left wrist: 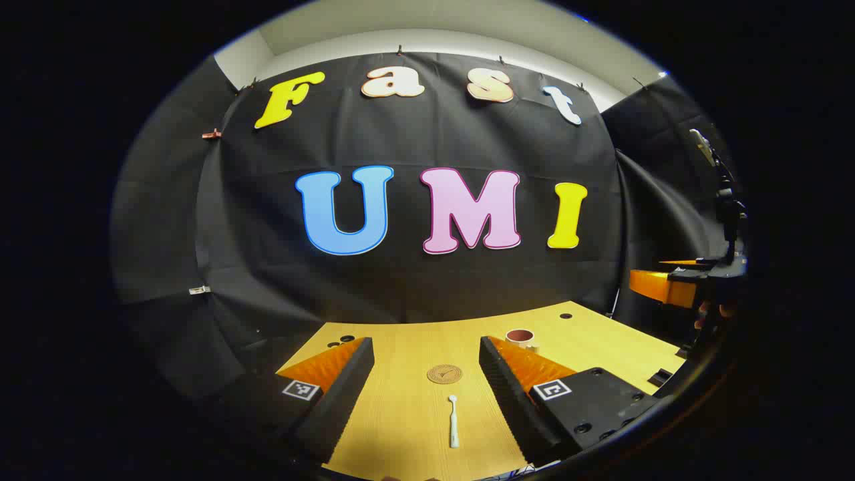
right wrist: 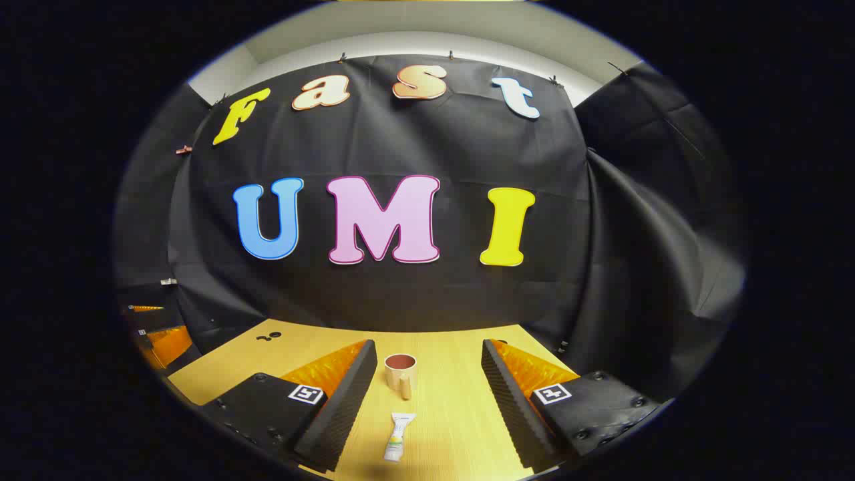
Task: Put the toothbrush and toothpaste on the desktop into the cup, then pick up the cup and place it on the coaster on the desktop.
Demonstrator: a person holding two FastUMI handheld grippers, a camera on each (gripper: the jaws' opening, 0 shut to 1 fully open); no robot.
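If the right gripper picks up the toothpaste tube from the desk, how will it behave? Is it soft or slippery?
The toothpaste tube lies flat on the desk and looks small, so it is probably light. Its flattened end suggests a soft body that may dent under a squeeze. Lying flat, it seems unlikely to roll; its smooth skin might slip between the fingers.

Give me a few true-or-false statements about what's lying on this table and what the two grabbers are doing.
1. The toothbrush lies flat on the table. True.
2. The toothpaste is already in the cup. False: it lies on the table, in front of the cup.
3. The cup stands on the coaster. False: the coaster is bare and the cup stands apart from it.
4. The left gripper is open and holds nothing. True.
5. The right gripper is clamped on the cup. False: it is open, with the cup beyond its fingers.
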